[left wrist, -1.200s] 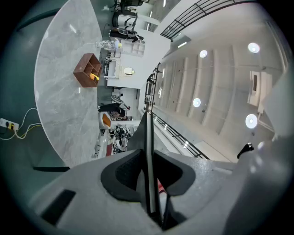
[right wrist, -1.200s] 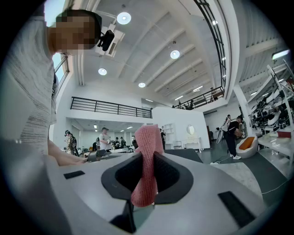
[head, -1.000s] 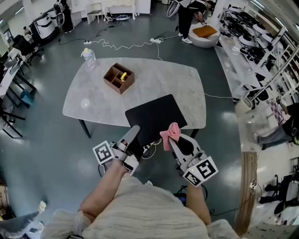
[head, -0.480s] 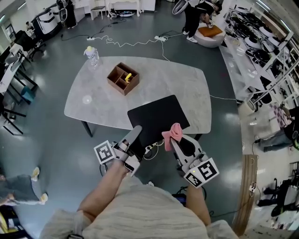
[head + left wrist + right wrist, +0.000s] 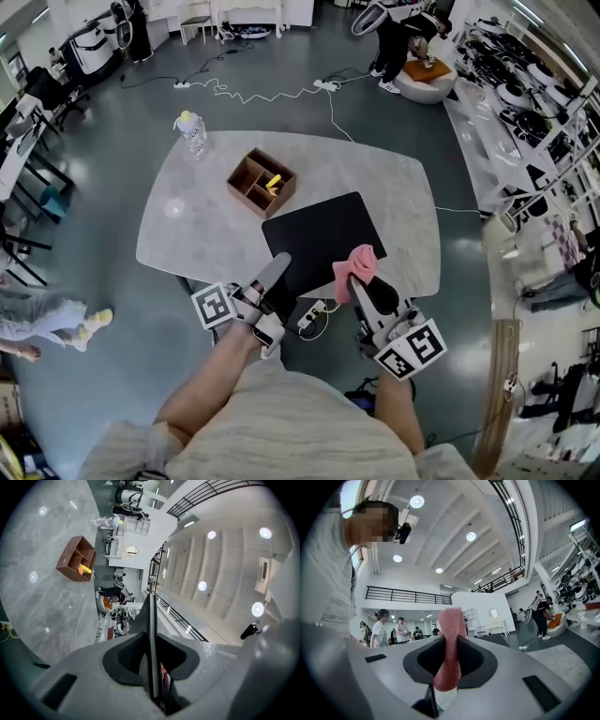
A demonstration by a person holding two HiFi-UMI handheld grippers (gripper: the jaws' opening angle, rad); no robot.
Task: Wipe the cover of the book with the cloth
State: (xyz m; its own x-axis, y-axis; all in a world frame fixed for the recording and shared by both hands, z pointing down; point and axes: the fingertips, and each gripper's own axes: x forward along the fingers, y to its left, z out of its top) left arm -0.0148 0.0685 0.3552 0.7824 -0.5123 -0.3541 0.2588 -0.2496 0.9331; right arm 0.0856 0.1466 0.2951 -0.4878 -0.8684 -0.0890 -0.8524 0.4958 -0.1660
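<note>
The black book [image 5: 323, 239] is held up over the near edge of the marble table [image 5: 187, 234]. My left gripper [image 5: 278, 270] is shut on its near-left corner. In the left gripper view the book [image 5: 151, 639] shows edge-on as a thin dark plate pinched between the jaws of the left gripper [image 5: 152, 620]. A pink cloth [image 5: 358, 266] sticks up from my right gripper [image 5: 362, 287], which is shut on it just by the book's near-right corner. The cloth [image 5: 449, 644] hangs bunched between the jaws of the right gripper [image 5: 449, 665], which point upward at the ceiling.
A wooden divided box [image 5: 261, 184] with a yellow item stands mid-table, and a bottle [image 5: 191, 131] at the far left corner. A power strip [image 5: 314, 317] and cables lie on the floor under the grippers. People stand at the room's edges, among chairs and shelves.
The table has slid right and downward in the view as the head moved. Both grippers, book and cloth keep nearly the same place. A person has come in at the left edge.
</note>
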